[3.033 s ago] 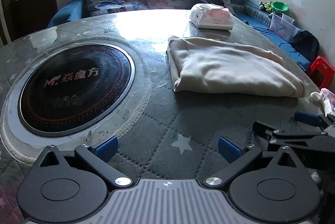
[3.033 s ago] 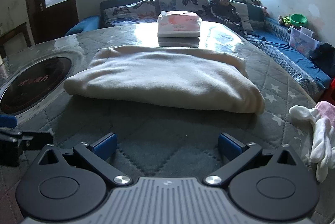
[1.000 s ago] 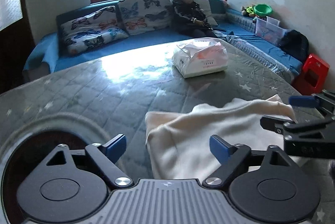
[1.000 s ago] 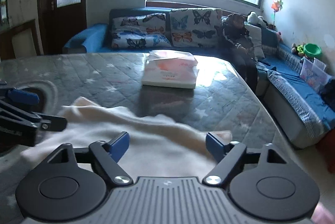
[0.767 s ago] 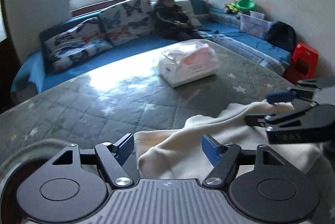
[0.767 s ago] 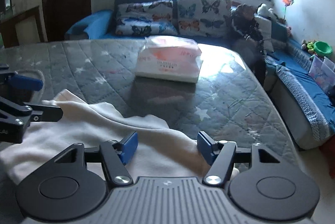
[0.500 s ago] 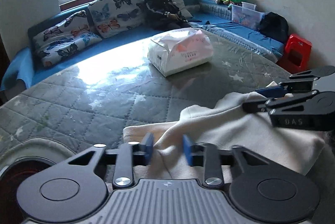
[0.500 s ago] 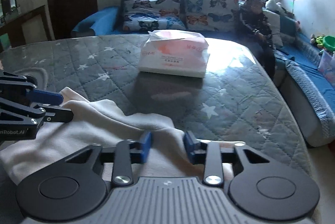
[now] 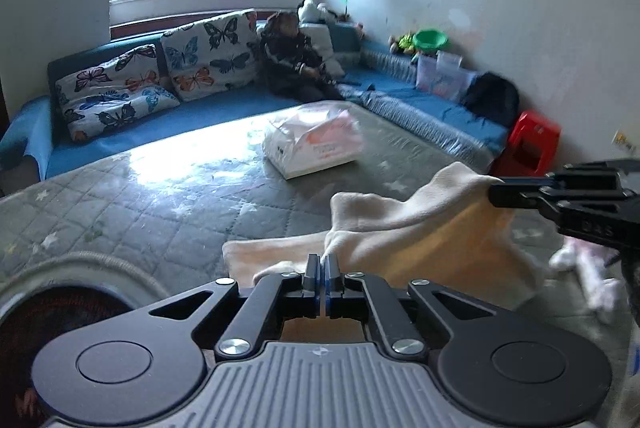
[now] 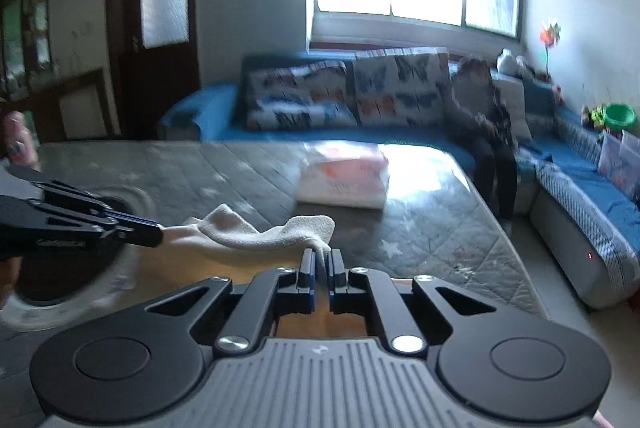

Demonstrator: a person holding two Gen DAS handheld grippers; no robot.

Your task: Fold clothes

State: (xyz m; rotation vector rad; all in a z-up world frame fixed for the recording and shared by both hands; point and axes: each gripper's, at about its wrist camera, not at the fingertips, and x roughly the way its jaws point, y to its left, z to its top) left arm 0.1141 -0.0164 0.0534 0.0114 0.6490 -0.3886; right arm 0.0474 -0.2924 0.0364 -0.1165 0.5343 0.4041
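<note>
From my left wrist view, the left gripper (image 9: 321,268) is pinched tight on a top edge of the cream garment (image 9: 416,228), its two fingers nearly touching with only a sliver of cloth between them. The cloth rises from my fingertips and stretches off to the right, where the right gripper (image 9: 496,189) has its tip on the far raised corner. Below that lifted edge, a lower layer of the garment lies on the quilted table cover (image 9: 160,195) just ahead and to the left of my tongs. Further ahead sits a white plastic package (image 9: 316,145). Down to my left is the rim of the dark round cooktop (image 9: 60,304). Past the right gripper, something white and pink lies on the table, too blurred to name.

From my right wrist view, the right gripper (image 10: 319,262) is clamped narrow on a fold of the garment (image 10: 264,232), which drapes away to the left toward the left gripper (image 10: 158,234), whose tip meets the cloth. The package (image 10: 344,179) lies straight ahead of my tongs, with the blue sofa (image 10: 208,111) behind it.
</note>
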